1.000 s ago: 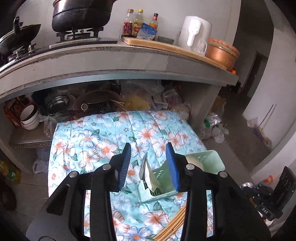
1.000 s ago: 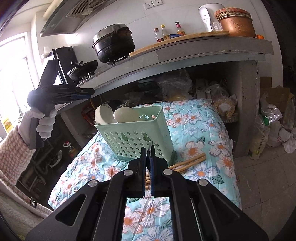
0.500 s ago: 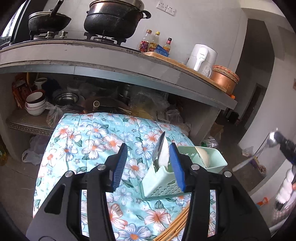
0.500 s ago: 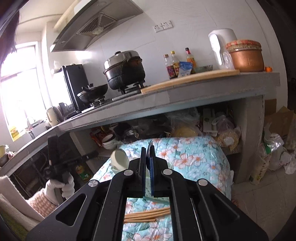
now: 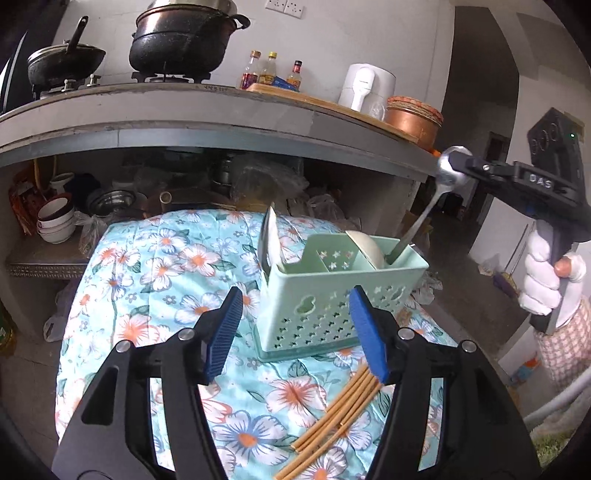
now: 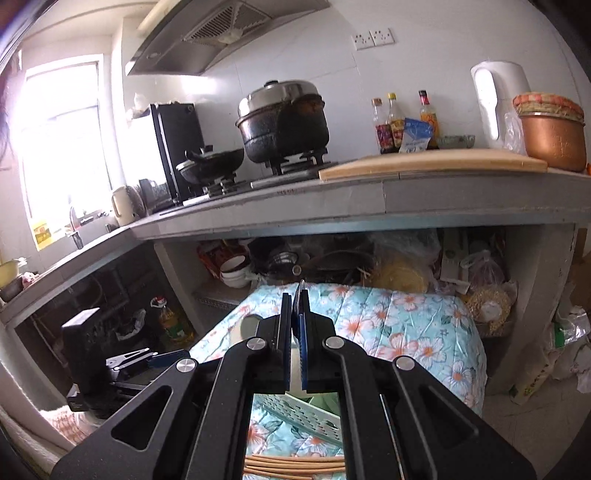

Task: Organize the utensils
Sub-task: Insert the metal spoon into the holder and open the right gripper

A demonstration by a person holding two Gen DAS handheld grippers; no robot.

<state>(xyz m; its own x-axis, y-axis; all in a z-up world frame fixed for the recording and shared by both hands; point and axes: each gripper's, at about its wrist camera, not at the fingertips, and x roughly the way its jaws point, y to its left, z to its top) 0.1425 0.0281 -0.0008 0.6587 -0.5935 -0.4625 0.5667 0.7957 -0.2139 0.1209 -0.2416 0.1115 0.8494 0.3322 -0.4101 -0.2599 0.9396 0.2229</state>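
Your right gripper (image 5: pixel 456 162), clenched on a steel spoon (image 5: pixel 436 199), lowers it into the mint-green perforated caddy (image 5: pixel 332 295) at two o'clock; bamboo chopsticks (image 5: pixel 340 410) remain outside. Left gripper (image 5: pixel 295 332), just opening, holds nothing.

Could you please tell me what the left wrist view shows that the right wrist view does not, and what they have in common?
Only the left wrist view shows the metal spoon whole, its bowl pinched by the right gripper, its handle in the green caddy, plus the gloved hand. Only the right wrist view shows the range hood and window. Both show the chopsticks, floral cloth and black pot.
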